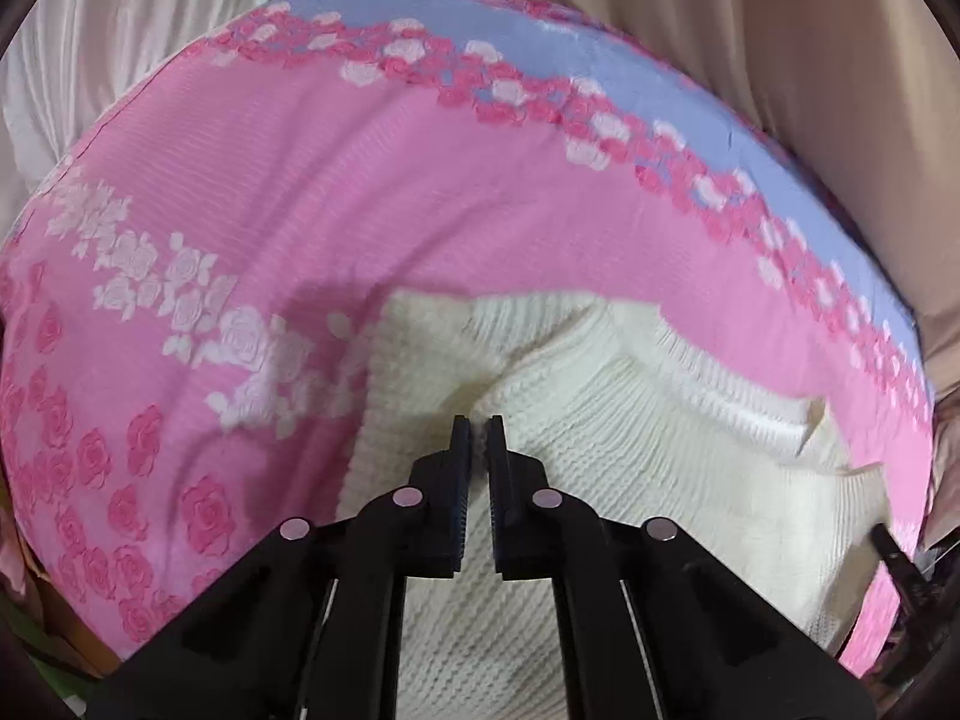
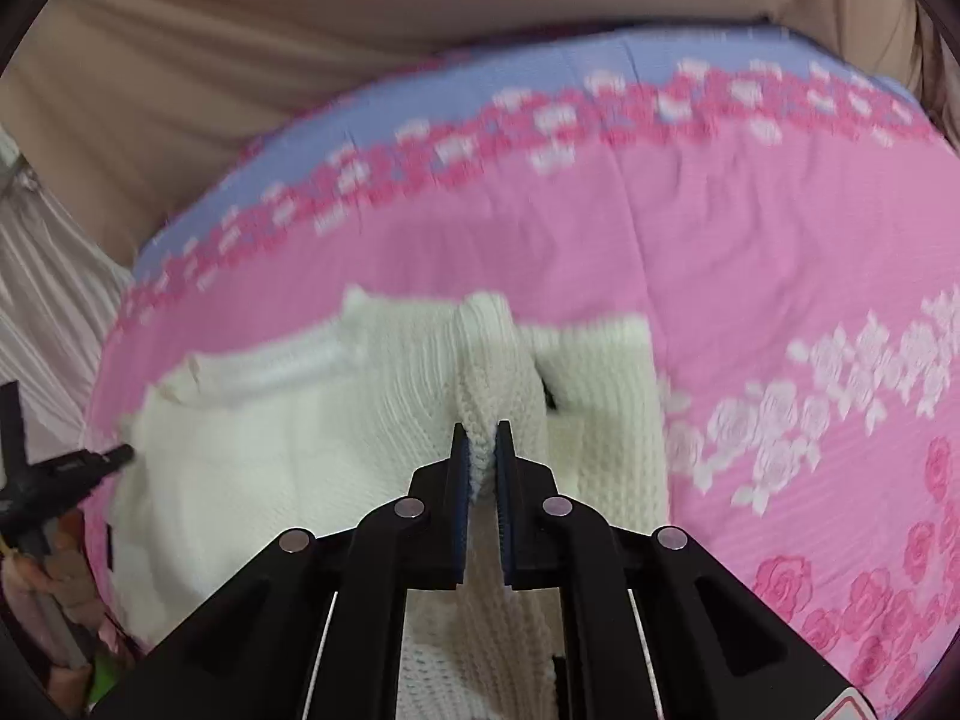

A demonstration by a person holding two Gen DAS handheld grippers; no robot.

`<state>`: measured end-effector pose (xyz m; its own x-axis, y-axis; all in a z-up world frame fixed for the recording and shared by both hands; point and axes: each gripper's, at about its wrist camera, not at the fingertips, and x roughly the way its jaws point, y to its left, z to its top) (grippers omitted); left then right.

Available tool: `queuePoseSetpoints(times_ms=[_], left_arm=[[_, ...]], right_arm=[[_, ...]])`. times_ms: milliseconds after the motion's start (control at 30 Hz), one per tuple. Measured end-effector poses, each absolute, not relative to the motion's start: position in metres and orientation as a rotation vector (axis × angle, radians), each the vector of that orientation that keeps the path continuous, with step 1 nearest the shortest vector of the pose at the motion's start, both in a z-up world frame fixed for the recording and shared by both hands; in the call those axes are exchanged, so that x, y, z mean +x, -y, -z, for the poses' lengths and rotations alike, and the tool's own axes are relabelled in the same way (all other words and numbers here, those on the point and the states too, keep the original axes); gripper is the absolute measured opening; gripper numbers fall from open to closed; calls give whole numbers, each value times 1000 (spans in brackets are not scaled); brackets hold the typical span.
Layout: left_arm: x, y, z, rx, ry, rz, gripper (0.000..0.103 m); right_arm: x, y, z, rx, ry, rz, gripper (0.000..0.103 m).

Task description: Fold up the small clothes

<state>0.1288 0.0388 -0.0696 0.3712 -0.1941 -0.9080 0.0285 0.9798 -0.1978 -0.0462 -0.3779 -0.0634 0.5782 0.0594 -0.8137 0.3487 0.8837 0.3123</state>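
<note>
A cream knitted sweater (image 1: 630,420) lies on a pink rose-print bedspread (image 1: 300,210). My left gripper (image 1: 478,423) is over its left part, jaws nearly together with knit fabric between the tips, so it looks shut on the sweater. In the right wrist view the sweater (image 2: 288,450) is spread to the left. My right gripper (image 2: 480,429) is shut on a raised fold of the sweater, with a ridge of knit running up from the jaws. The other gripper's tip (image 2: 114,456) shows at the sweater's left edge.
The bedspread (image 2: 750,240) has a lilac band (image 1: 600,60) along its far edge. Beige curtain or sheet fabric (image 2: 300,30) hangs behind the bed. White pleated fabric (image 1: 90,60) lies at the far left. Clutter sits beside the bed's edge (image 2: 54,600).
</note>
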Motion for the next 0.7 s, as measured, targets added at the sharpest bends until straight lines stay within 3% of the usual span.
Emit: queuePoseSetpoints(times_ms=[67,200,267,433,567,700], left_arm=[[134,-36,68,-140,-1166,126,5],[150,-30,89,-85,-1200,83,5],[149,-30,87,-85,-1201,89,5],[130,-40,63,-72,-1157,105,10],[109,-69,61,-174,-1179,81,43],[81,-107,69,-331,-1214,81,50]], right_arm=[[-39,378,60,456,-939,186,7],[-22,388,111,461,-1072,237,10],[-30,389,98,486,-1042,267,18],[-59,368,58,471,-929,230,20],[-59,346,94,370,-1056,232,20],[-77,340,82,400,-1026,219,19]])
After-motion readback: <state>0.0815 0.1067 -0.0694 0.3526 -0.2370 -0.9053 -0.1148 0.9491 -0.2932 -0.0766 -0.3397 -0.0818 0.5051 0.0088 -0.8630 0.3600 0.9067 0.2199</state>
